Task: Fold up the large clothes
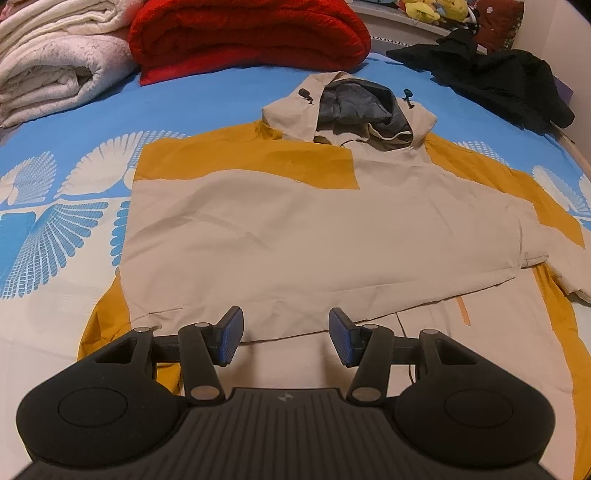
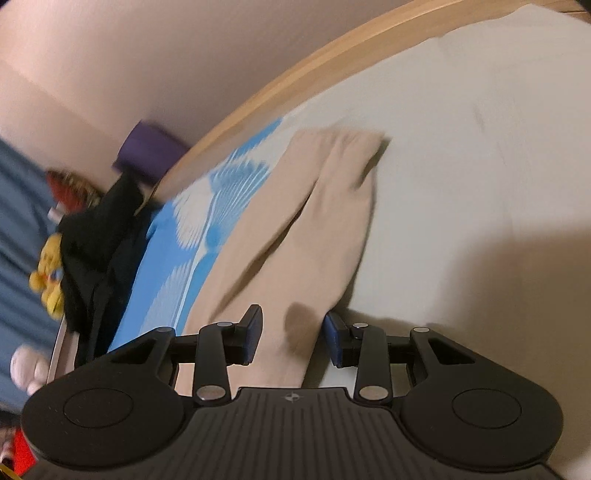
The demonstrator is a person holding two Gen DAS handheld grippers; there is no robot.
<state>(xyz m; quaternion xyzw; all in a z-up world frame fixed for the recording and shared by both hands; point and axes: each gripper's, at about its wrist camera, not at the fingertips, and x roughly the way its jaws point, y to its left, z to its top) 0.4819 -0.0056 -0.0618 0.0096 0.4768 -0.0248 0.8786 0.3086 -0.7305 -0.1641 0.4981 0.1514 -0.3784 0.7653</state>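
Lying flat across the middle of the bed, one hooded jacket in beige and mustard yellow has its hood toward the far edge and its hem at the near edge. One sleeve is folded across the body; its cuff lies near the jacket's left side. Two black cord toggles sit on the hood, one on each side of its opening.

At the bed's far left corner lie two folded piles: one pale quilt and, beside it, one red blanket. One black garment lies crumpled at the far right corner. Some yellow plush toys sit beyond the far edge; their number cannot be told.

One left gripper hovers over the hem, its jaws moderately wide with nothing between them.

One right gripper points at the second sleeve, which stretches out toward the bed's wooden side rail. Its jaws stand partly apart on either side of the beige cloth, and the pads appear clear of it. This view is blurred.
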